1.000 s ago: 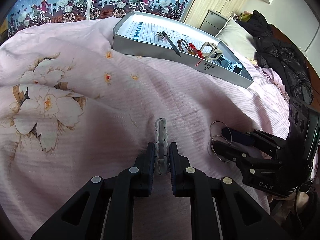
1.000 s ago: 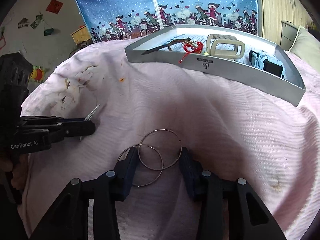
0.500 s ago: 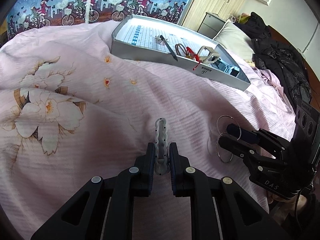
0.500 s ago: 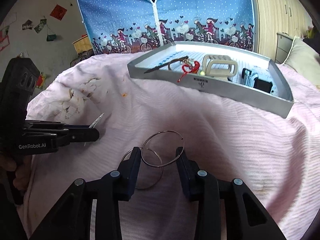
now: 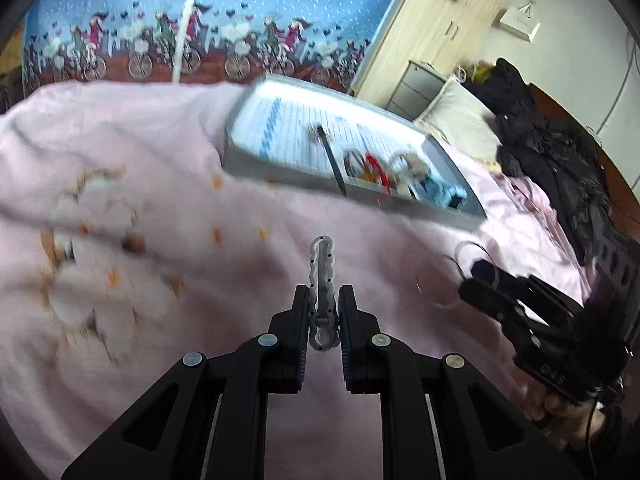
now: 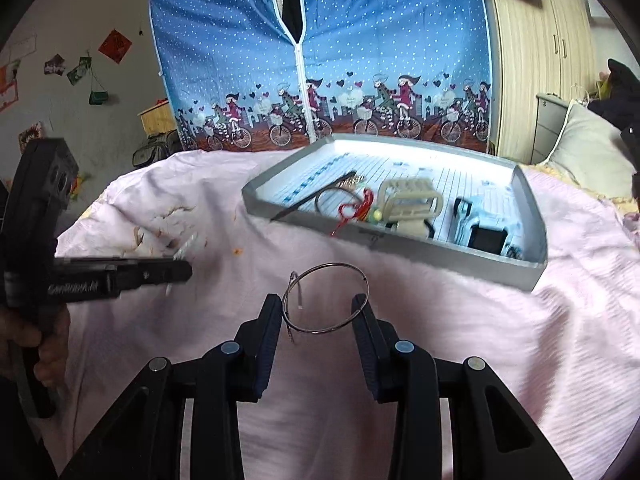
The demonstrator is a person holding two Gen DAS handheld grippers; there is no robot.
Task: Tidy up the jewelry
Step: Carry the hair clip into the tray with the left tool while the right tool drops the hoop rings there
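**Two claws hold jewelry over a pink bed**

The left claw (image 5: pixel 324 312) sits at the bottom middle of the left wrist view. Its two black fingers are pinched tight on a wavy silver hair clip (image 5: pixel 322 276) that sticks straight up out of the tips.

The right claw (image 6: pixel 320 312) sits at the bottom middle of the right wrist view. Its fingers are partly spread, with two thin silver rings (image 6: pixel 326 300) pressed between them. One big ring faces the camera, and the other shows edge-on by the left finger.

Under both claws lies a pink blanket (image 6: pixel 500 340). Farther up, at middle right of both views, a gray tray (image 6: pixel 400 252) rests on the blanket. Inside it are a red bracelet (image 6: pixel 352 210), a dark stick (image 6: pixel 316 196) and a beige clip (image 6: pixel 412 200).
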